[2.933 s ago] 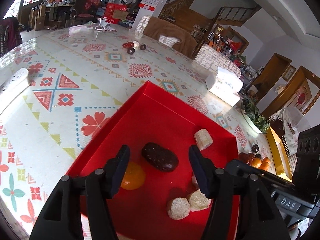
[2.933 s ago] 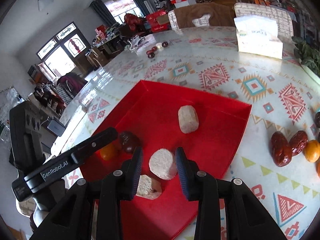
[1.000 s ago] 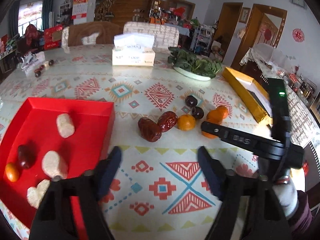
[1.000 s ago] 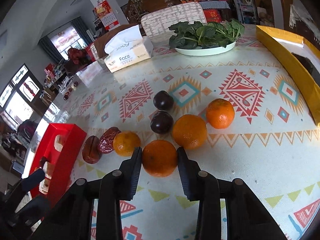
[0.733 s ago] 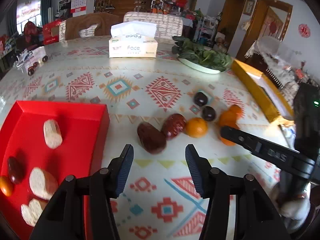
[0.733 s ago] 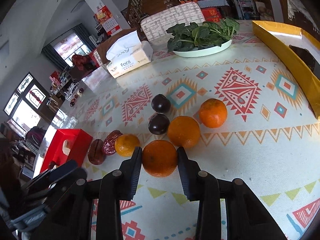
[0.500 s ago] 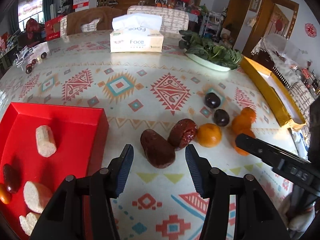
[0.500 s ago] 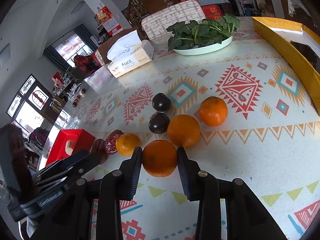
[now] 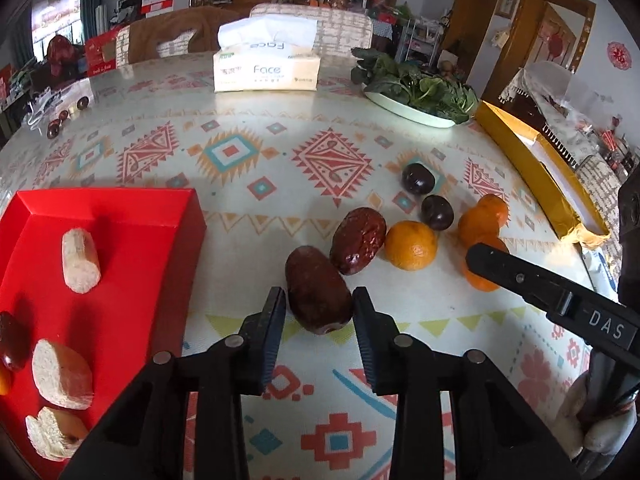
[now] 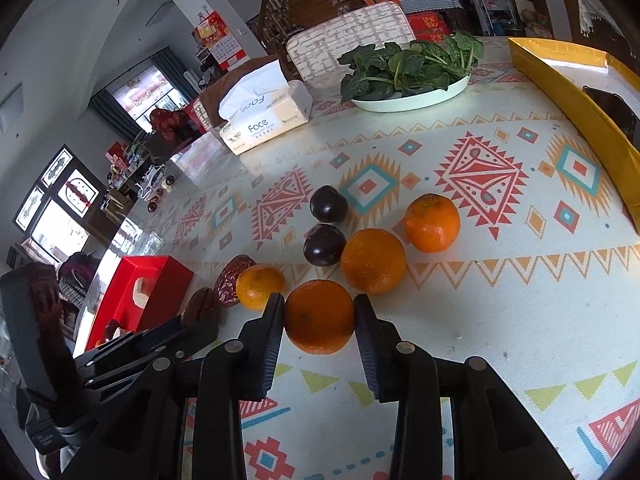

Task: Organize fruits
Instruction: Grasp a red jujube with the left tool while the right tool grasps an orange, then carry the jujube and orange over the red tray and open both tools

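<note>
Closing on the date point(image 9: 319, 295), the left gripper point(image 9: 319, 322) should be lifted straight, clear of the date at 1 o'clock point(image 9: 359, 240), while the right gripper point(image 10: 319, 330) stays clamped on an orange point(image 10: 319, 316).

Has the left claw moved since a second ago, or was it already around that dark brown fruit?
Yes. The left claw has come forward, away from the red tray, and its jaws have just been closing around the dark date.
</note>
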The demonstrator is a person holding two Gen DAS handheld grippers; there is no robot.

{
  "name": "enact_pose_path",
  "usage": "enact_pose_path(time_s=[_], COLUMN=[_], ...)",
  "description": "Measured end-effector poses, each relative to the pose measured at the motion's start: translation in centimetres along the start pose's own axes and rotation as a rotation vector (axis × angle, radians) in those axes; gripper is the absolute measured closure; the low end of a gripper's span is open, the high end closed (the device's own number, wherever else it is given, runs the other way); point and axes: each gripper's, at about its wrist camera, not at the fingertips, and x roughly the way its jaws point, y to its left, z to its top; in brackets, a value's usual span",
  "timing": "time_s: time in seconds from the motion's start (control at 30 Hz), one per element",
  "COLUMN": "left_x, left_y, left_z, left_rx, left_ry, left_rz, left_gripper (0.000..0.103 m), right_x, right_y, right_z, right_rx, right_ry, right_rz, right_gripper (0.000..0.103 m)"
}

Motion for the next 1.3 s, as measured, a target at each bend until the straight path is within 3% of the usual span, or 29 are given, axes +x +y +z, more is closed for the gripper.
enact_pose_path(time_s=[0.23,0.43,0.6,0.7,0.77,0.93,1.17,1.3], left_x=[-1.0,-5.7,-10.4,-13.4,-14.7,-15.6,-13.8,-12.7], left_y=[0.4,2.7,7.3,11.3,13.6,17.9,19.8,20.6], left_z=[-0.3,-1.3,-3.3,-4.8,-5.5,-7.0,-6.7,-5.7], left_rx=[-0.023,-0.114,-0.219,-0.292,-0.327,-0.407,-0.390,-0.375], left_ry=[-0.038,-0.126,-0.205,-0.256,-0.276,-0.281,-0.249,-0.234], left_rz=[-0.014,-0.053,-0.038,0.017,0.054,0.083,0.070,0.058], left_gripper=[0.073,0.073,0.073,0.073,0.073,0.073,0.073,0.073], right_x=[0.1,-0.2,-0.4,-0.8,-1.3,-2.8,-0.8,1.8], right_y=[-0.1,0.3,1.3,2.4,3.7,8.7,17.7,21.5], right_z=[0.1,-0.1,-0.4,-0.6,-0.7,-1.3,-4.2,-5.9], right_rx=[-0.002,-0.020,-0.057,-0.096,-0.128,-0.185,-0.336,-0.409], right_ry=[-0.003,-0.018,-0.031,-0.053,-0.064,-0.054,0.057,0.116], right_rz=[-0.001,0.017,0.030,0.018,0.006,0.091,0.191,0.185], right_gripper=[0.064,0.064,0.064,0.064,0.064,0.064,0.064,0.064])
